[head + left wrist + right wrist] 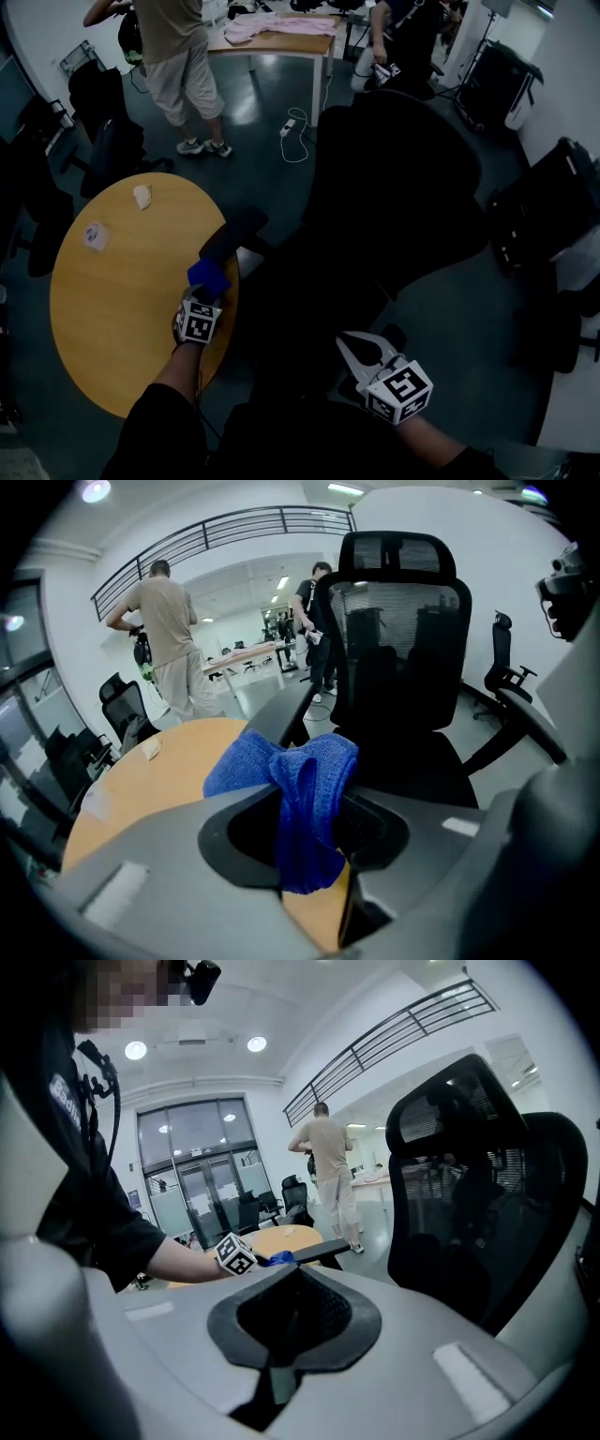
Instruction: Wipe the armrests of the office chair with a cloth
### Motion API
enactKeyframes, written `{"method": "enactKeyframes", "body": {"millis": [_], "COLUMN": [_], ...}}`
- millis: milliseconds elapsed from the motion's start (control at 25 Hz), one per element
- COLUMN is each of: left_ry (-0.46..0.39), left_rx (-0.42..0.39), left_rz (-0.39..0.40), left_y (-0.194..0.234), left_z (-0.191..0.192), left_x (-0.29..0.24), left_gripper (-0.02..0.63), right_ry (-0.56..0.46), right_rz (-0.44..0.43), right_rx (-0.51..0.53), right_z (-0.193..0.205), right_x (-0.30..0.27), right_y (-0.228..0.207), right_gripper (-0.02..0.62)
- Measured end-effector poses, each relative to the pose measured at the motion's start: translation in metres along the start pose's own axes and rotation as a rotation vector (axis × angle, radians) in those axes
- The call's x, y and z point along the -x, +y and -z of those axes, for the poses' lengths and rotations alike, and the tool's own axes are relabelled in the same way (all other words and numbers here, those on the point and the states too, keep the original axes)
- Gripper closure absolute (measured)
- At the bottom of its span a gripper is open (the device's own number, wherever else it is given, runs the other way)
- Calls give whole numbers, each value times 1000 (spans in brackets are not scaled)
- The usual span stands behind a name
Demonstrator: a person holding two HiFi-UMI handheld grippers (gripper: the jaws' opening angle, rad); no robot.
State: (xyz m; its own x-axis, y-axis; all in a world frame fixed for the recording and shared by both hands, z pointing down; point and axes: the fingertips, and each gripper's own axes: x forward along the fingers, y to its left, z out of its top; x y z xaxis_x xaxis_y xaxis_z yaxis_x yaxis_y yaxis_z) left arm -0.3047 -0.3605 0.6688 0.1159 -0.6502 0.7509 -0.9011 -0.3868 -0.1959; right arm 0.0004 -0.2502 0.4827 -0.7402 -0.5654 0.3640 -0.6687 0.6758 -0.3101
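While the left gripper (202,298) pinches a bunched blue cloth (306,799) tight between its jaws, the cloth sits right at the near end of the office chair's left armrest (233,233). From where I stand it looks to be touching the pad, though I cannot be sure. Part of the cloth spills out above the jaws in a loose fold.

That armrest reaches out over the edge of a round wooden surface (112,309), where two small pale scraps (142,196) lie apart from each other on the far side.

The black office chair (398,187) fills the middle of the floor, its mesh back and headrest upright.

The right gripper (292,1312) hangs low on the chair's other side, well apart from the cloth. Its jaws are pressed together with nothing between them.

Farther off, a person in a beige shirt and shorts (183,66) stands beside a long surface (281,42) with a pink fabric (272,25) on it.
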Motion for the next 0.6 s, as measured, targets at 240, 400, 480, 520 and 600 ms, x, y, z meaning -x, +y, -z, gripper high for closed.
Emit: {"method": "enactKeyframes", "body": {"millis": [240,400,480,520,600], "left_ry": [7,-62,-99,-116,-142], "left_rx": [71,146,146,136,105], "left_rz": [-48,-68,-55,-44,-19], "left_y": [-9,-25,-39,-46,-58], "left_z": [6,-19,-32,-40,-53], "left_x": [26,51,60,62,64], "left_gripper": [446,446,446,446,446], "right_ry": [-58,-94,-110,-115,-120], "right_rz": [12,24,38,47,71], "right_rx": [-25,-52,-58,-57,-58], "right_z": [10,11,11,11,14], "right_x": [31,51,63,68,78], "right_y": [-10,-20,-22,-24,-28], "right_gripper": [590,591,591,591,591]}}
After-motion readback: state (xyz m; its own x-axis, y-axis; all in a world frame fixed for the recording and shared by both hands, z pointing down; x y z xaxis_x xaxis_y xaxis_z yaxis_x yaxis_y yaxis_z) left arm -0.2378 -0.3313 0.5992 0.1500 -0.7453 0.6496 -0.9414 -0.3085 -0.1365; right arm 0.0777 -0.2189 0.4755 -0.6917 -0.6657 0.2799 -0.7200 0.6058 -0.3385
